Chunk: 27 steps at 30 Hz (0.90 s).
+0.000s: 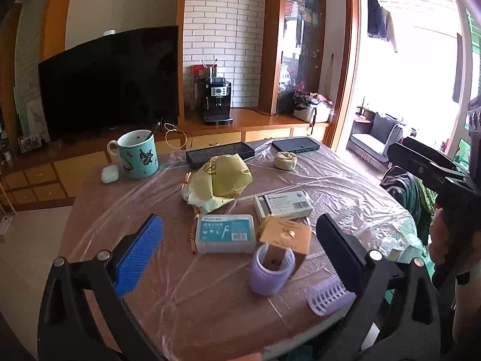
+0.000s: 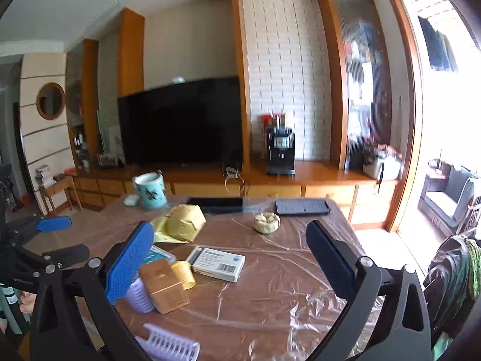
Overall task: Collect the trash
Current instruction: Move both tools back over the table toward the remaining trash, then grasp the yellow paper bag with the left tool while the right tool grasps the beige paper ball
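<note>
A crumpled yellow paper wrapper lies mid-table. A crumpled paper ball sits farther back. Thin wooden sticks lie beside the wrapper. My left gripper hangs open above the near table edge, nothing between its pads. My right gripper is also open and holds nothing, raised over the table's right side.
On the plastic-covered table are a teal mug, an earbud case, a floss box, a white carton, a wooden box, two purple rollers, a yellow tape roll and a phone.
</note>
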### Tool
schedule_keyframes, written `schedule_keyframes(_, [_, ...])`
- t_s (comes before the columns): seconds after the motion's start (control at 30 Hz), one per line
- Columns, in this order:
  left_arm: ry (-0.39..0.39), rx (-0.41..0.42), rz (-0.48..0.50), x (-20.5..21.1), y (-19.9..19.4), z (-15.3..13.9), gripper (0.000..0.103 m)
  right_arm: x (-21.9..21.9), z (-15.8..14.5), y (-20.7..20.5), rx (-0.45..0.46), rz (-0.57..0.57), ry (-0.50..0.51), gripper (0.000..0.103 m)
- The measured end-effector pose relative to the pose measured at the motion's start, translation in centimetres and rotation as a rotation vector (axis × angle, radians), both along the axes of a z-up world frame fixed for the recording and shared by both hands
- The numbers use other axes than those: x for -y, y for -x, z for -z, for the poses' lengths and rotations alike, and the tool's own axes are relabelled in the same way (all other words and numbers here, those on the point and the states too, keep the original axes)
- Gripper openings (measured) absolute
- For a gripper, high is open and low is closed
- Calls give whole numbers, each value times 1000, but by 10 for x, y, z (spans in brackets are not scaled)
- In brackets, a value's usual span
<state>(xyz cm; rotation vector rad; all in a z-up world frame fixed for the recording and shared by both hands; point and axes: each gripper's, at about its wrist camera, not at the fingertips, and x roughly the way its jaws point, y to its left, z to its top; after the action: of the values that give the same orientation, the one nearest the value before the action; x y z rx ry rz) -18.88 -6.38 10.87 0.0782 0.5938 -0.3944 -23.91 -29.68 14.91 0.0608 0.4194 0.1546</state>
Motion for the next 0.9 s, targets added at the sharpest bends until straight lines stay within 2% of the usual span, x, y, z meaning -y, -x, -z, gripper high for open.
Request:
schedule_keyframes(0.13, [-95,-69,43,20,-54,10,102,15,22,-72,-172,49,-55,99])
schedule_keyframes(0.3, [-190,-139,57,47,-113,29,102,19,59,-143,-310,111,-44,99])
schedule_keyframes(0.4, [-223,-175,45,55,-142,42,102,24,80,-174,-386,130,-62,99])
schedule_keyframes(0.5, [-218,-231,43,58,-161,53,102,27,100,-199,-448,145,-82,99])
schedule_keyframes(0.67, [-221,-272,65,65,-177,66,102,19,110,-219,-461,156,-41,99])
schedule_keyframes(0.8, [-287,-273,74,73,-186,78,102,8,113,-233,-456,142,8,99])
schedule_keyframes(0.9, [-307,-285,69,73,-192,84,102,1,116,-240,-463,132,28,92])
